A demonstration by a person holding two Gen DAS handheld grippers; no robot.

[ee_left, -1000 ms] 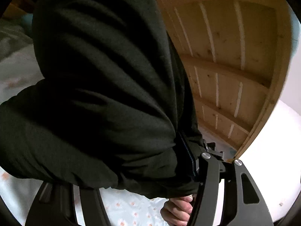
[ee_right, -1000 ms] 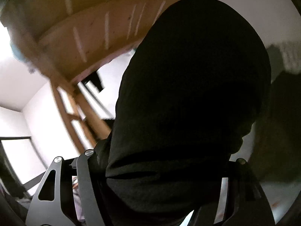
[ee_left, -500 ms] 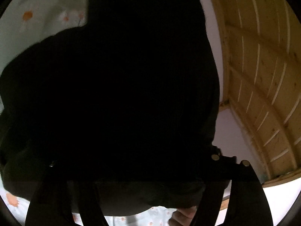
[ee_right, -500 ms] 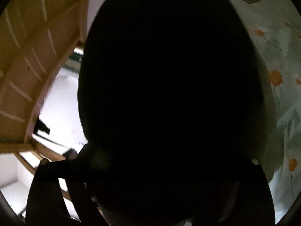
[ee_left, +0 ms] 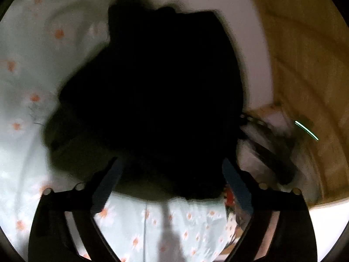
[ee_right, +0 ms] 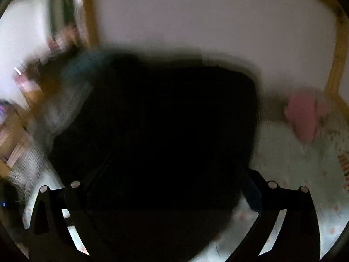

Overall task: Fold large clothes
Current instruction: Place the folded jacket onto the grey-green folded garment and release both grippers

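Step in hand, as judged: release after laying a fold. The large black fabric garment (ee_left: pixel 152 91) lies bunched on the pale daisy-print bedsheet (ee_left: pixel 28 69); left gripper (ee_left: pixel 172 185) and right gripper (ee_right: pixel 163 196) have just been opening and stand spread wide, cloth ahead between the fingers but not pinched. Next: back both clear, then find an edge in the dark, blurred heap.

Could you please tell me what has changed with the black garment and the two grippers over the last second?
The black garment, a second ago lifted in front of the wooden slats, has come down onto the daisy-print sheet. Both the left gripper and the right gripper have just been opening; their fingers now stand wide, the cloth lying between them, apparently let go. The garment remains bunched, filling both views.
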